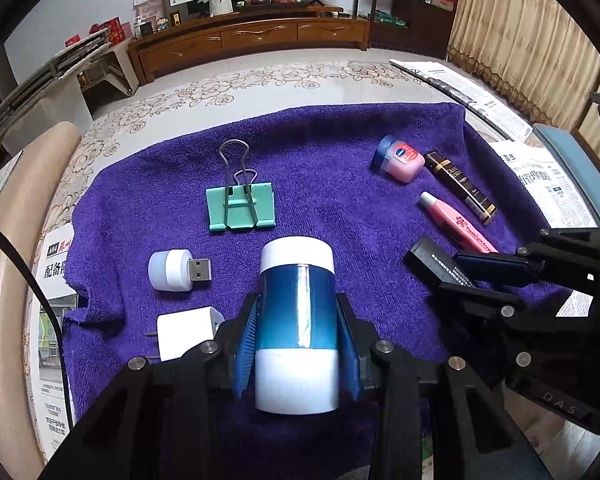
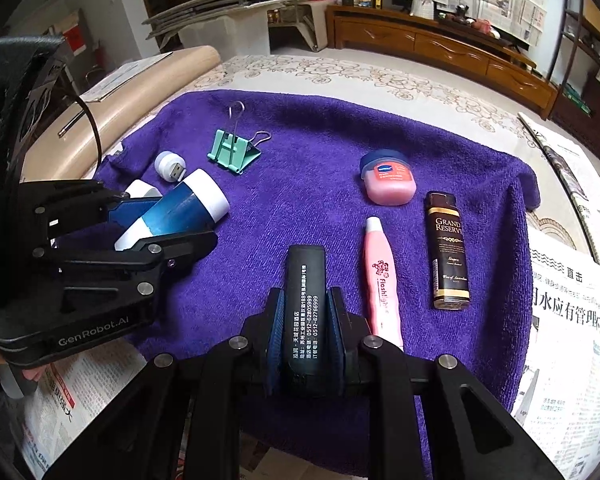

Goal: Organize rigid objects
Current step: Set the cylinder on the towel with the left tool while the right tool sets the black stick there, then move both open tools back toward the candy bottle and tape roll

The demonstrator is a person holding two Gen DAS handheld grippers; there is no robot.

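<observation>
Blue-and-white bottle sits clamped in my left claw, its base cut off by the pads; my right claw pinches one black bar, far end hidden. At two o'clock: one pink tube, one brown bottle, one jar. At eleven: one green clip.

Brown bottle reads "GRAND RESERVE"; pink tube "flashlight".
</observation>
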